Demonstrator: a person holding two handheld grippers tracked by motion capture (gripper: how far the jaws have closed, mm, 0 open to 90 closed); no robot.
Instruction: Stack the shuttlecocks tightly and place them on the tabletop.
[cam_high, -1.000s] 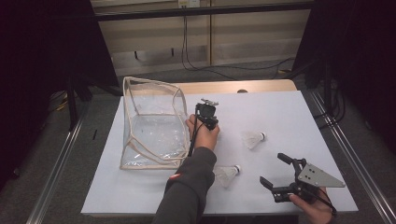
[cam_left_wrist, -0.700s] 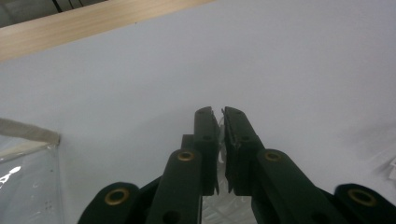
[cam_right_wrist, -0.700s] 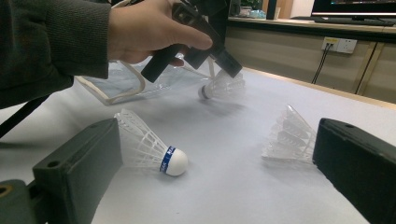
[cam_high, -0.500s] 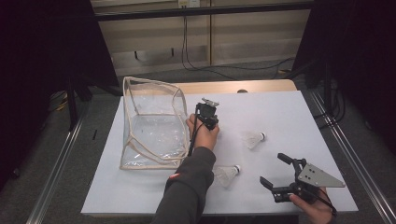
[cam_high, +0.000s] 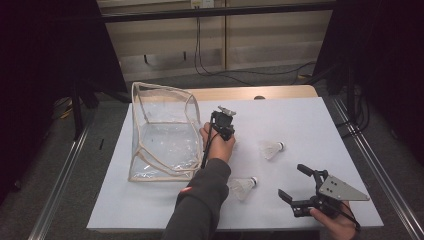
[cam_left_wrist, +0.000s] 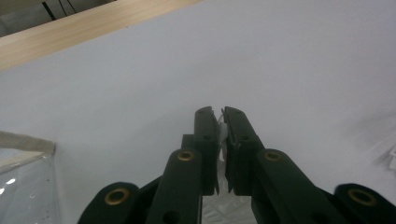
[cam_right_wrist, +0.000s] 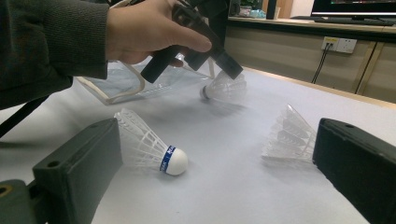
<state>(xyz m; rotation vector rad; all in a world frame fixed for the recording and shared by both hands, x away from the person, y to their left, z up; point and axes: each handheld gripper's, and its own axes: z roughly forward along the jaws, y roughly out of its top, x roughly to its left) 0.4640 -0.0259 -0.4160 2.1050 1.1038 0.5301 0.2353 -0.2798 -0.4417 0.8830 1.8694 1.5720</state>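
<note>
On a white table (cam_high: 165, 210), the left gripper (cam_right_wrist: 231, 70) is clamped on the feathers of a shuttlecock (cam_right_wrist: 224, 88) just beside a clear bag (cam_high: 162, 135), while the right gripper (cam_high: 302, 187) rests near the front edge, jaws wide and holding nothing, with two more shuttlecocks (cam_right_wrist: 149, 147) (cam_right_wrist: 287, 135) lying before it.

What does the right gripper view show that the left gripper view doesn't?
Right gripper view alone: the shuttlecock with the blue band lying on the table, another shuttlecock to its right, and the hand carrying the left gripper. Left gripper view alone: the wooden strip along the table's far edge. Both share the white table, the clear bag and the shuttlecock feathers pinched in the left gripper.
</note>
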